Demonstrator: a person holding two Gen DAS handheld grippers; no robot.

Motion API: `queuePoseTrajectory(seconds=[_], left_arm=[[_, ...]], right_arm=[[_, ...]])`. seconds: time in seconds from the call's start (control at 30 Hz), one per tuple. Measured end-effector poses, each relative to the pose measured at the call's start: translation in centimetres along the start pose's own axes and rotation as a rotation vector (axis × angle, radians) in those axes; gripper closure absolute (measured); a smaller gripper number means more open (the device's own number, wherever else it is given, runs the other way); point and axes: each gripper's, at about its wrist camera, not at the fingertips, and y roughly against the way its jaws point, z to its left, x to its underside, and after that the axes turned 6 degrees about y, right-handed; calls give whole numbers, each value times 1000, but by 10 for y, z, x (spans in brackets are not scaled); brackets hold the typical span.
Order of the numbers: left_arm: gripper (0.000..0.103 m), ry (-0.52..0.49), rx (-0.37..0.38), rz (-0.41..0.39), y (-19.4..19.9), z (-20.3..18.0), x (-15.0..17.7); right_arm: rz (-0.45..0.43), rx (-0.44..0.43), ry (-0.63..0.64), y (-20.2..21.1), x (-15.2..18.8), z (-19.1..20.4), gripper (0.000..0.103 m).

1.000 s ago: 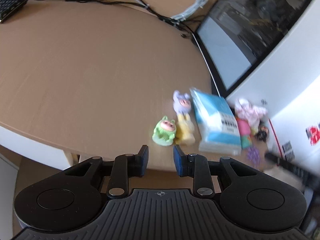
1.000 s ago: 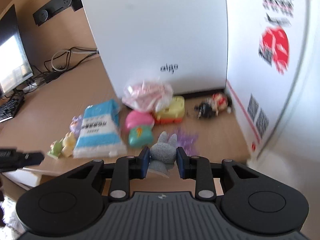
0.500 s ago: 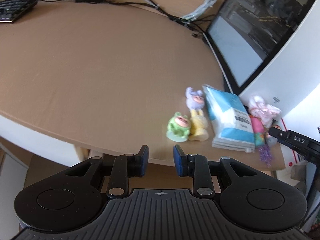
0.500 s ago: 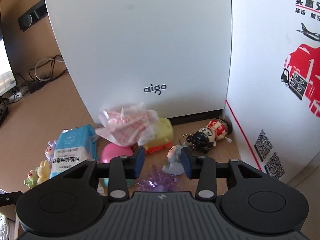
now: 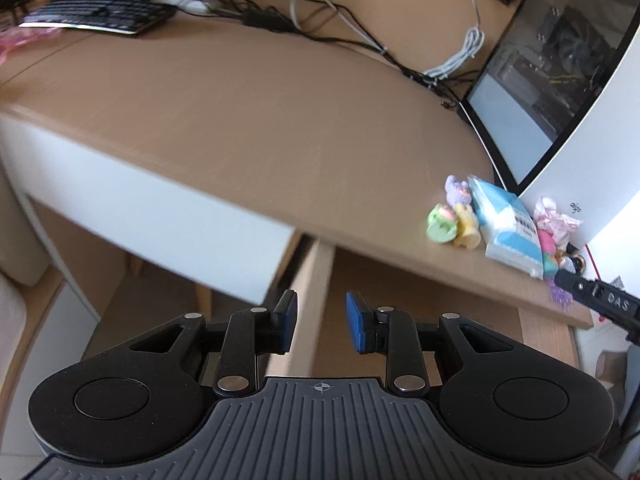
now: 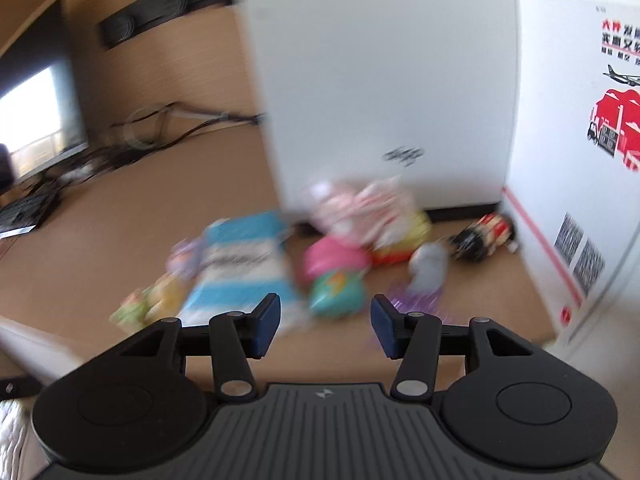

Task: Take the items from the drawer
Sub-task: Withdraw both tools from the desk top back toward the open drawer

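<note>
Counting the desk now: three small figures (image 5: 454, 218) are sitting in a cluster, one blue tissue pack (image 5: 506, 226) is lying beside them, one crumpled pink wrapper (image 6: 360, 206), one pink-and-teal toy (image 6: 336, 276), one grey toy (image 6: 430, 266), one doll (image 6: 482, 236), one keyboard (image 5: 96, 14).

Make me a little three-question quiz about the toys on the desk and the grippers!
1. True or false: the right gripper is clamped on the grey plush toy.
2. Which lies right beside the blue and white tissue pack in the left wrist view? A) green and yellow figurines B) a keyboard C) a cup
3. Fill in: the left gripper is open and holds ____.

Key: 1 false, it is open with the toy lying apart on the desk. 2 A. 3 nothing.
</note>
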Motion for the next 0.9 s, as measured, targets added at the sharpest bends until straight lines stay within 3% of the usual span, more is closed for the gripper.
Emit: queuePoseTrajectory(seconds=[0.17,0.33,0.47,0.53,0.57,0.9], left_arm=[[74,-2,27,-18,39,39,25],[74,-42,30,36,63,71,61],[74,-70,14,77,73,78,97],[74,-98,20,84,79,75,116],[74,-109,24,87,80,72,124],[74,-195,85,122,75,36,202]], right_arm=[[-1,-75,-4,54,33,50,51],[24,-69,10,111,83,100,45],[99,-42,8,142,127,124,45],[136,-10,2,154,148,128,45],[145,76,-63,160,157,129,45],[217,201,-126,180,240,103,44]])
